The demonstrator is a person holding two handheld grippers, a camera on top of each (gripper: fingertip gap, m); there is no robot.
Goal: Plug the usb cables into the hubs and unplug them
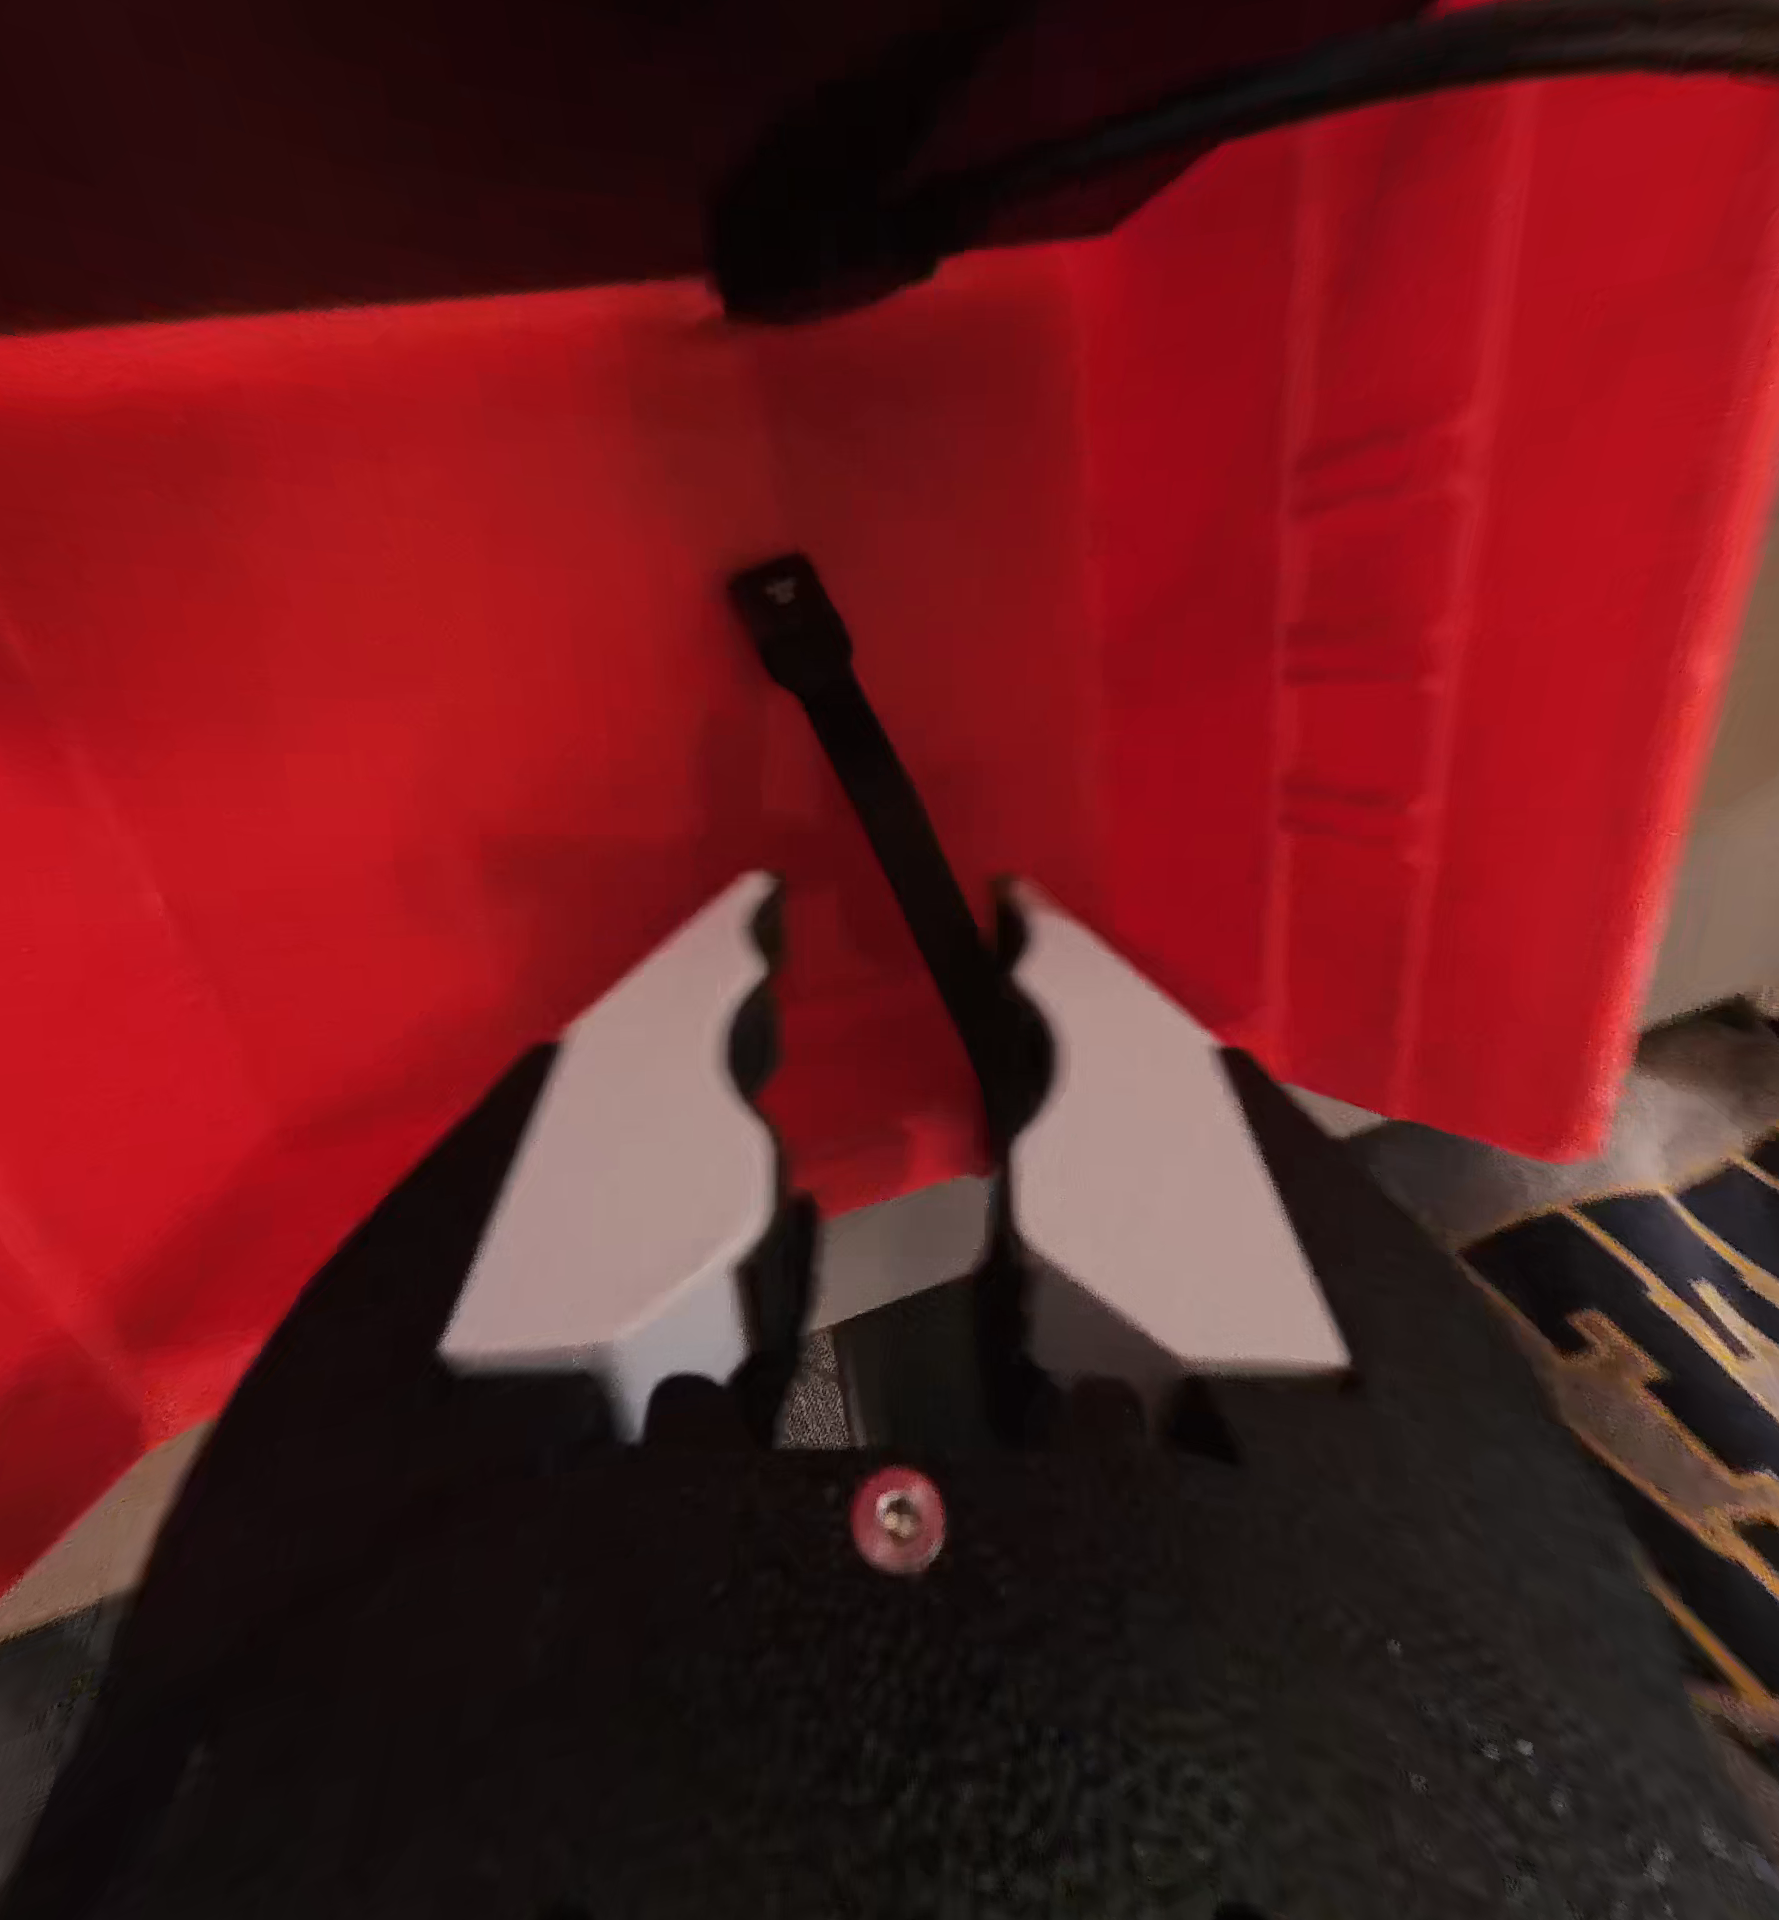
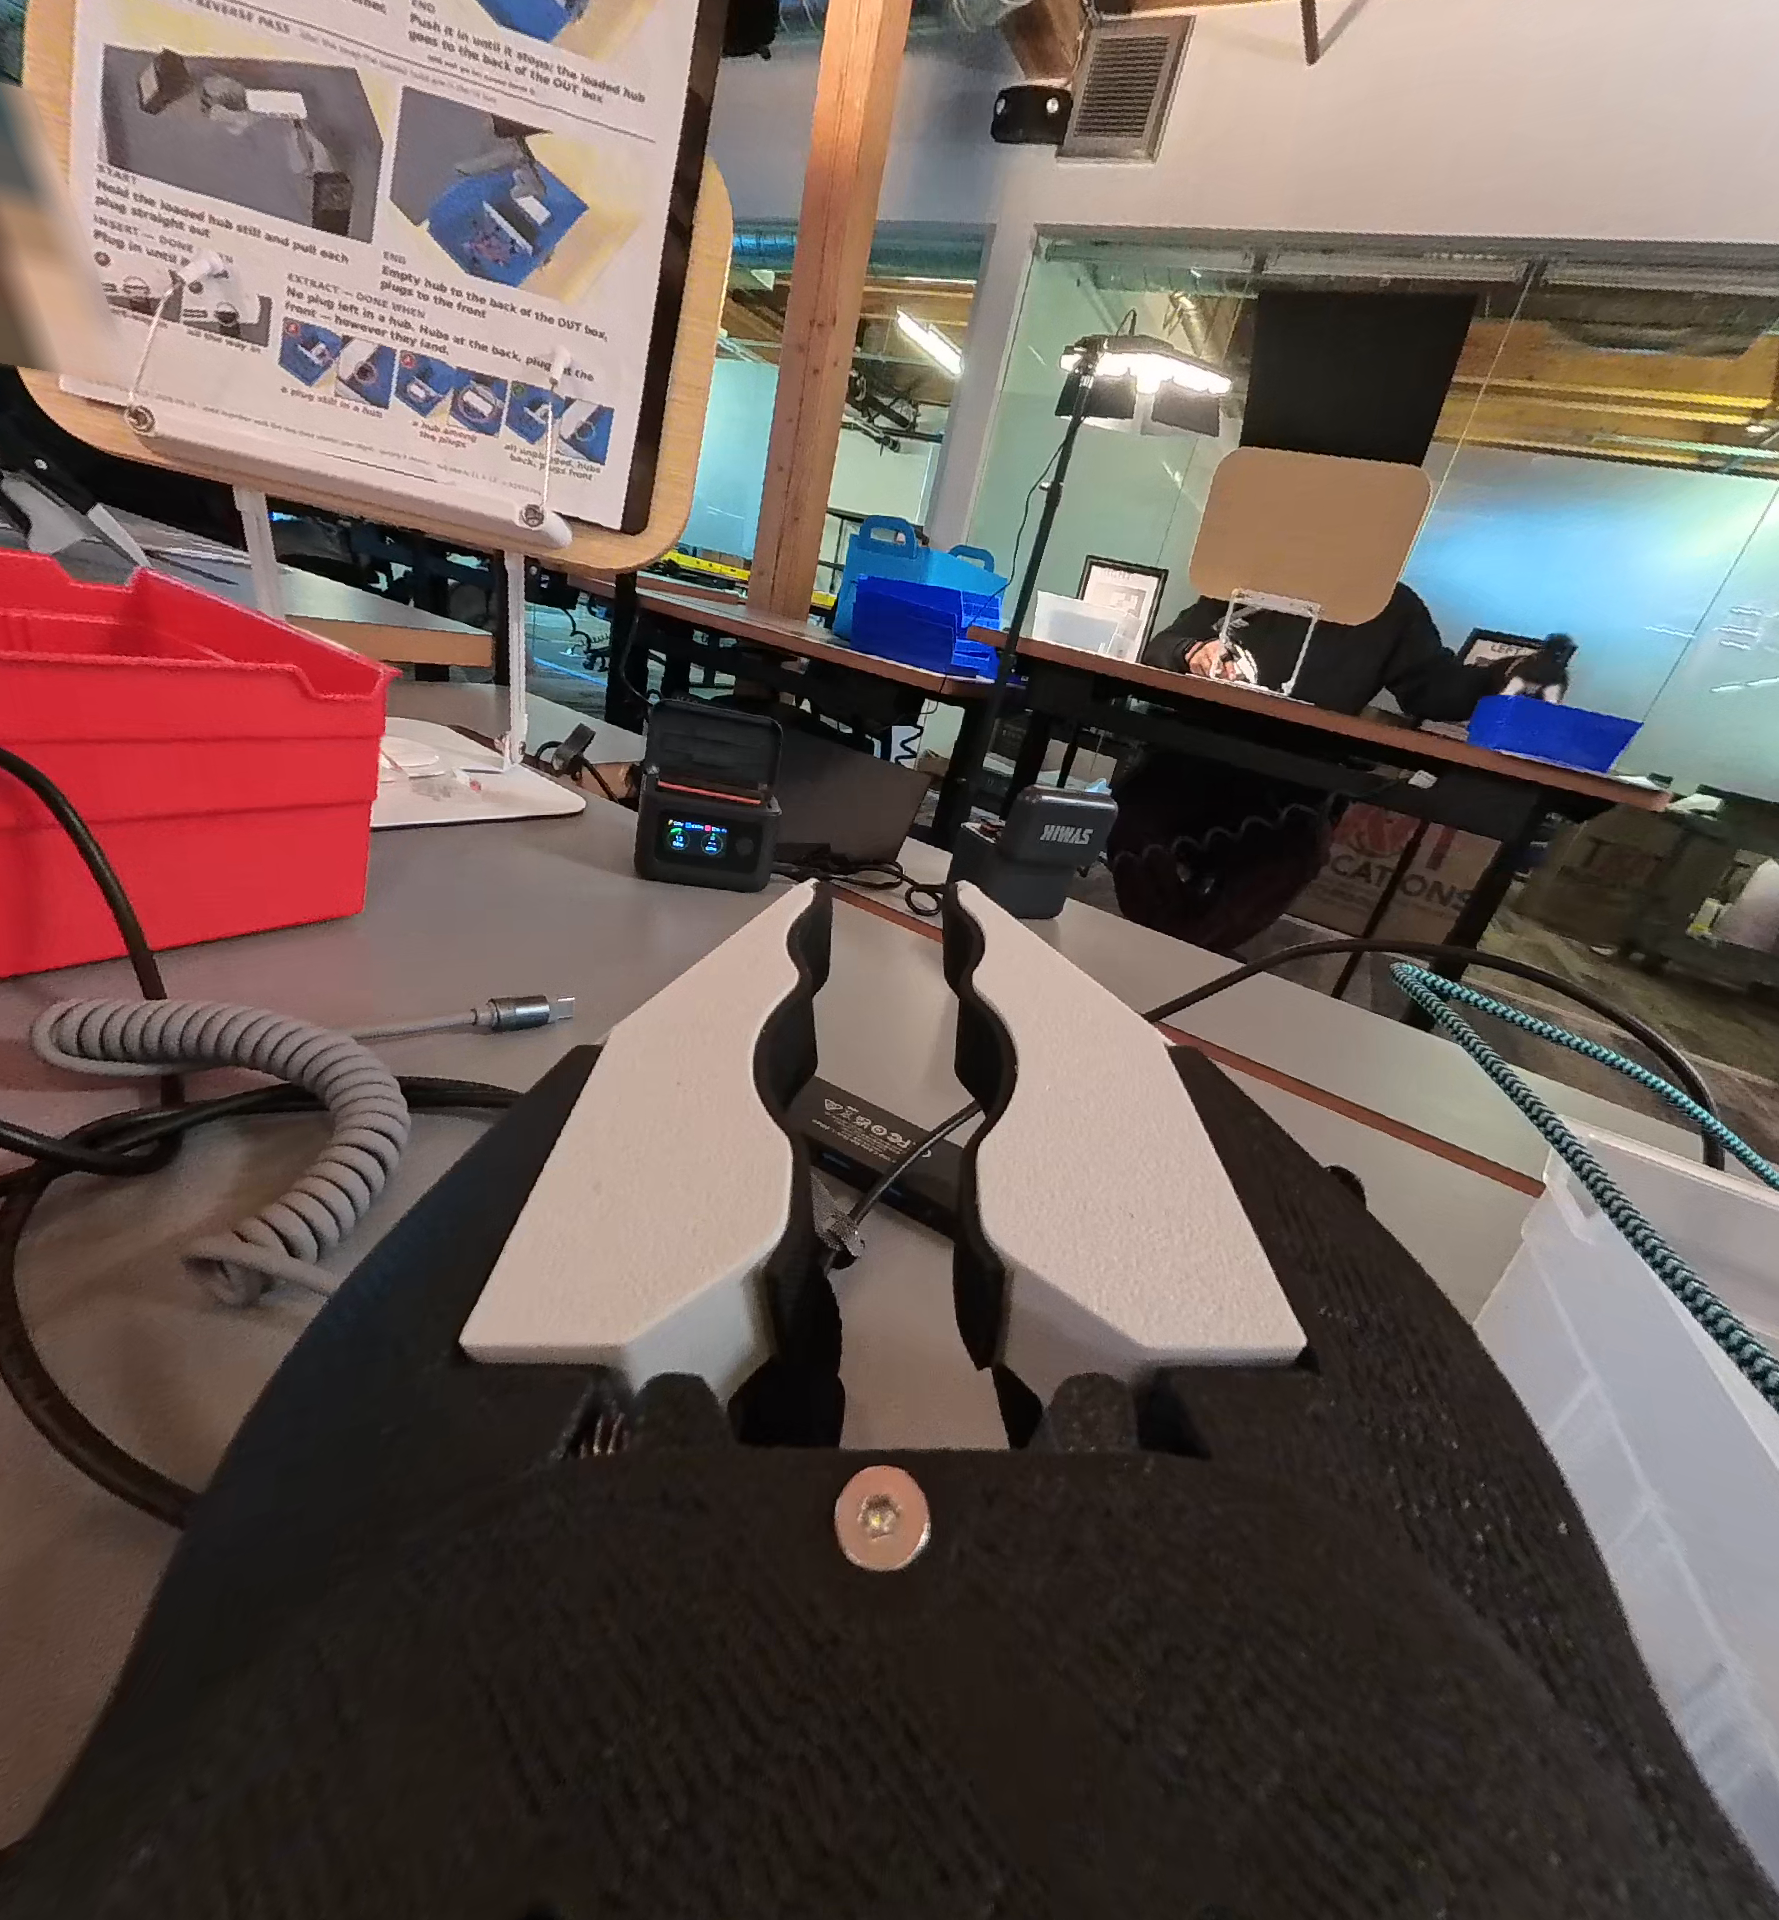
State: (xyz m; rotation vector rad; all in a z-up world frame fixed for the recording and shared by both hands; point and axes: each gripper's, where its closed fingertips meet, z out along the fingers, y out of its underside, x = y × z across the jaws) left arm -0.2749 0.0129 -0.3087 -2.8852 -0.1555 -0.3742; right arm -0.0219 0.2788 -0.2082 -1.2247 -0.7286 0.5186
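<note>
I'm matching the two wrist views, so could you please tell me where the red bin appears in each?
Left wrist view: red bin fills most of the frame, close behind the left gripper.
Right wrist view: red bin at left edge on the grey table.
Shared landmark: the bin itself.

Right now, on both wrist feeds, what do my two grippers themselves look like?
Both look alike. The left gripper and right gripper each have two pale grey wedge-shaped fingers with wavy, scalloped black inner pads, set in a rough-textured black body. A silver screw sits centred on each body. No sleeves or hands show.
</note>
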